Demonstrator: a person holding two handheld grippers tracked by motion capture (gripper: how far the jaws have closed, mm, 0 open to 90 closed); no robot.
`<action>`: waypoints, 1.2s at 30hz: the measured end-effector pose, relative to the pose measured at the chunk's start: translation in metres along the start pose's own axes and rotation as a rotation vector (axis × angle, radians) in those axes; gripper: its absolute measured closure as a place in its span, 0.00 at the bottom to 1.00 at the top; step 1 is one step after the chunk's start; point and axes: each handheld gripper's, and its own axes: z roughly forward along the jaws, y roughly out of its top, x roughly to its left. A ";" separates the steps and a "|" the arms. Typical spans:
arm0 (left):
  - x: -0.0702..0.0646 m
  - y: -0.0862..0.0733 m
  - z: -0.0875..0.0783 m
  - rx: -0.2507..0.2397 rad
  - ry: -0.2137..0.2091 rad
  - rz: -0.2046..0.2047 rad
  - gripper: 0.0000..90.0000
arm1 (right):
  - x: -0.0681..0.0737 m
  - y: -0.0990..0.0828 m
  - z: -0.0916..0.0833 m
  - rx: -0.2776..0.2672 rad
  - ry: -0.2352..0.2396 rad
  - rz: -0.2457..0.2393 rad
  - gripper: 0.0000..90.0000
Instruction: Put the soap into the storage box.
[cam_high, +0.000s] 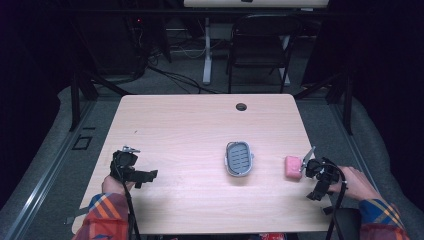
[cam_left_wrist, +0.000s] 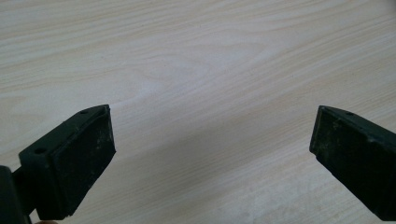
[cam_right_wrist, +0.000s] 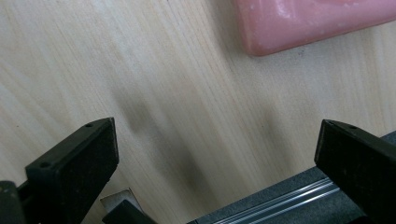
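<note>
**A:** How far had things got?

**B:** Barely begun, by my reading. The pink soap bar (cam_high: 293, 167) lay flat on the wooden table (cam_high: 190, 125), to the right of the grey soap dish (cam_high: 239, 158) and well apart from it. The dish sat empty near the table's middle. If the job was to put the bar in the dish, then the grasp, the carry and the placing were all left to do.

**A:** And the right gripper (cam_high: 306, 161)?

**B:** Just right of the bar, on the side away from the dish, at the table's right edge. Its jaws stood spread wide and held nothing. In the right gripper view the soap bar (cam_right_wrist: 317, 21) lay ahead of the jaws and off toward one side, not between them, with bare wood in the gap. Whether a jaw tip touched the bar in the high view I could not tell.

**A:** The left gripper (cam_high: 129, 155)?

**B:** Far left of the dish, resting low over bare table, its jaws wide apart and empty as well, as the left gripper view showed.
</note>
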 end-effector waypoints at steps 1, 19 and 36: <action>0.000 0.001 0.000 0.001 -0.003 0.004 0.00 | 0.001 -0.001 -0.001 0.000 -0.005 0.000 0.00; -0.004 0.005 0.005 0.023 -0.018 0.038 0.00 | 0.006 -0.002 -0.004 -0.011 -0.014 -0.009 0.00; -0.005 0.004 0.005 0.029 -0.016 0.035 0.00 | 0.004 0.009 -0.020 -0.008 -0.040 -0.025 0.00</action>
